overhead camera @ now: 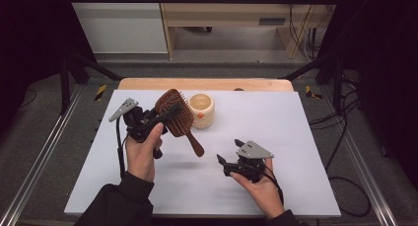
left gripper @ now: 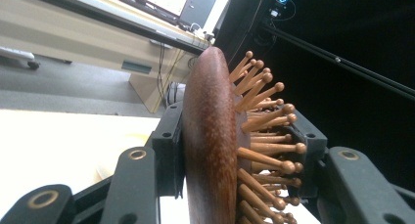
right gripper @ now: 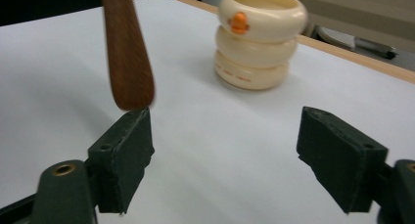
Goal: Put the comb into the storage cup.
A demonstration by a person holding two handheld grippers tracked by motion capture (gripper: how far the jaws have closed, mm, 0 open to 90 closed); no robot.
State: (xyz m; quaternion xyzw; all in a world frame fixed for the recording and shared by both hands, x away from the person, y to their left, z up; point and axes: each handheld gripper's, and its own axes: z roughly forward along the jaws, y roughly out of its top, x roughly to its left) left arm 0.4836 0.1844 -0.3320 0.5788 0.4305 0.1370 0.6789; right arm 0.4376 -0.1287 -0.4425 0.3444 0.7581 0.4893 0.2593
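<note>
A brown wooden hairbrush with wooden bristles hangs above the white table, head up and handle slanting down to the right. My left gripper is shut on its head; in the left gripper view the brush head stands edge-on between the jaws, bristles to the right. My right gripper rests low near the table's front right, open and holding nothing. In the right gripper view the brush handle hangs just above the left jaw, apart from it. A cream ribbed cup with an orange dot stands behind the brush.
The white table top lies over a wooden board. In the right gripper view the cream cup stands upright ahead. Black frame bars, cables and a wooden cabinet lie beyond the far edge.
</note>
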